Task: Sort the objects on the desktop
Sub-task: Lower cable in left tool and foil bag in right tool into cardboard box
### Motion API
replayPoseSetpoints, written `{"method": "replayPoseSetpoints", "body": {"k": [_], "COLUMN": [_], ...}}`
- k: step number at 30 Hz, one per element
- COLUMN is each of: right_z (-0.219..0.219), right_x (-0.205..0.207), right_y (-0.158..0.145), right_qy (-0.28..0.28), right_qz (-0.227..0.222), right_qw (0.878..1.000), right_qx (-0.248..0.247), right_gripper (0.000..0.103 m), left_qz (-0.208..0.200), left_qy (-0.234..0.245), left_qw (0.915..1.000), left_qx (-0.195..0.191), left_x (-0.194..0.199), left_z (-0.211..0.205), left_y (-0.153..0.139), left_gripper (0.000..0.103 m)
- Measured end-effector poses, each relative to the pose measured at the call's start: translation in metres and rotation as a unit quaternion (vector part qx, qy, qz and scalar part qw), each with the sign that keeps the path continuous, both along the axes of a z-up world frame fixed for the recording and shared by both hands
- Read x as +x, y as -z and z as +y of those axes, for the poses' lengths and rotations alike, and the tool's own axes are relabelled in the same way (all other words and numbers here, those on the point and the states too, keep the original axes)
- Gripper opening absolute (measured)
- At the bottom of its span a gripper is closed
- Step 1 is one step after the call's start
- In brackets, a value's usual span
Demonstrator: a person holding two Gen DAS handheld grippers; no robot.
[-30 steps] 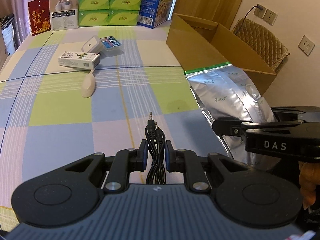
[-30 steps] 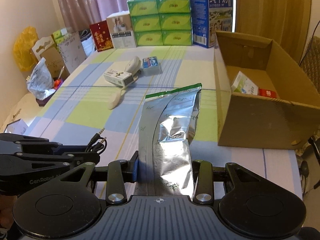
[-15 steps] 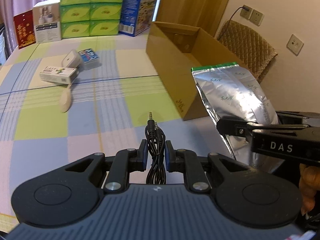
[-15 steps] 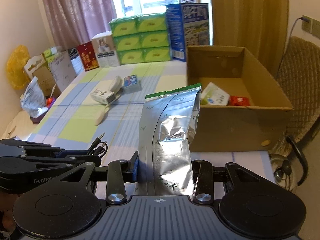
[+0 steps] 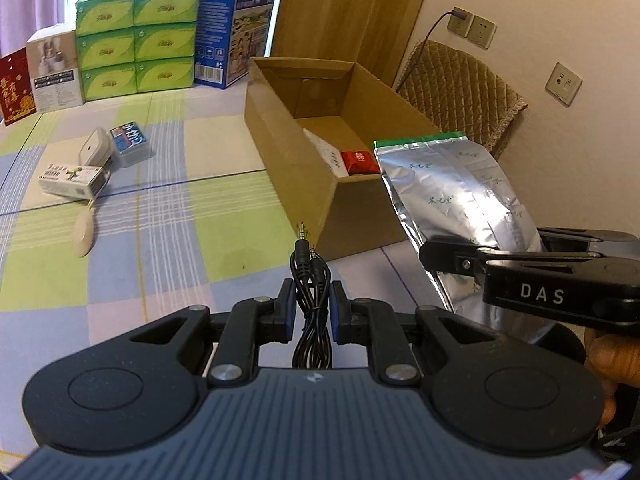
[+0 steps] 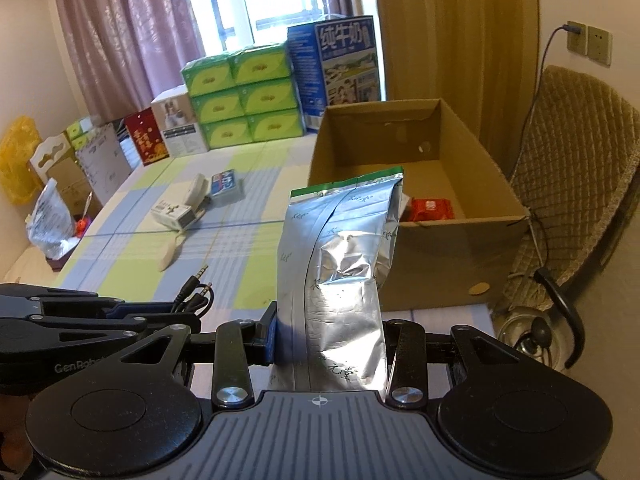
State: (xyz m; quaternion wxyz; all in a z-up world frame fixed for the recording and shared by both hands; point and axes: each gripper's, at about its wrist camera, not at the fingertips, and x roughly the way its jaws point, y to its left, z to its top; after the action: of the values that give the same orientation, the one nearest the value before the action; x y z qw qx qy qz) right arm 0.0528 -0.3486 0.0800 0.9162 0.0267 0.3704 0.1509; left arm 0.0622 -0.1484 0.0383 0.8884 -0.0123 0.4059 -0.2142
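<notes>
My left gripper is shut on a coiled black audio cable, its two plugs sticking up past the fingers. My right gripper is shut on a silver foil bag with a green top strip, held upright. Both hang above the checked tablecloth, just short of the open cardboard box. The bag and right gripper show at the right of the left wrist view; the left gripper and cable show at lower left of the right wrist view. Inside the box lie a red packet and a white carton.
On the cloth farther back lie a white-green carton, a white device, a blue-labelled case and a cream oval piece. Green tissue packs and a blue milk box line the far edge. A quilted chair stands right of the box.
Both grippers have risen and moved toward the cardboard box with their loads; the box's inside and its red packet are now in view. Neither grip has changed.
</notes>
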Motion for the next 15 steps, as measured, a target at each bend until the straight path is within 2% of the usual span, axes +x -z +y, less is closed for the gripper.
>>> {"method": "replayPoseSetpoints", "body": {"k": [15], "right_z": [-0.029], "right_x": [0.016], "right_y": [-0.009], "right_qy": [0.018], "right_qz": [-0.008], "right_qw": [1.000], "right_qx": [0.002], "right_gripper": [0.037], "left_qz": [-0.008], "left_qy": [0.016], "left_qw": [0.9998], "left_qx": [-0.005], "left_x": [0.020], "left_z": [-0.031], "left_y": [-0.014], "left_gripper": [0.013]}}
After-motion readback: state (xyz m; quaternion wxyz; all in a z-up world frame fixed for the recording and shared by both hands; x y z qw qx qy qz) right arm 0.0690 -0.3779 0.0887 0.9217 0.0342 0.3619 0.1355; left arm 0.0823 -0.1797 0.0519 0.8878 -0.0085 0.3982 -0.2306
